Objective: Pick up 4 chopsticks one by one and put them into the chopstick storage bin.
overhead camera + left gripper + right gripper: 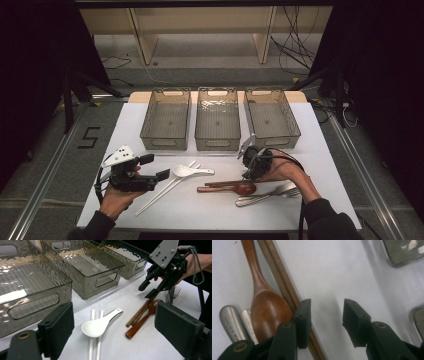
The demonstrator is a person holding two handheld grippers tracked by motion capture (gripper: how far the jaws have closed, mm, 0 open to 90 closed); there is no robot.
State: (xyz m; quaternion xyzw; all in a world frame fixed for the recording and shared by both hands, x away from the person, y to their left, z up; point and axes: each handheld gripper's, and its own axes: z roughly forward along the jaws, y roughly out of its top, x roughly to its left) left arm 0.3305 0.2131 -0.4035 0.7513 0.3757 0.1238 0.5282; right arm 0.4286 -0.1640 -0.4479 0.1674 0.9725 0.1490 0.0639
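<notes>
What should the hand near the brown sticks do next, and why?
Probably nudge the right gripper sideways so its open fingers straddle the brown chopsticks, then lower it. One finger already sits over them, the other over bare table. The wooden spoon lies close beside, so go carefully.

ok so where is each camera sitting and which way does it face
High view: fixed above the person's side, looking forward and down on the table and three bins; both forearms enter from below.
Left gripper view: rides the left gripper, facing the white spoon and right gripper; own jaws frame it.
Right gripper view: rides the right gripper, aimed down at the wooden chopsticks; own jaws apart.
Shared: the wooden spoon.
</notes>
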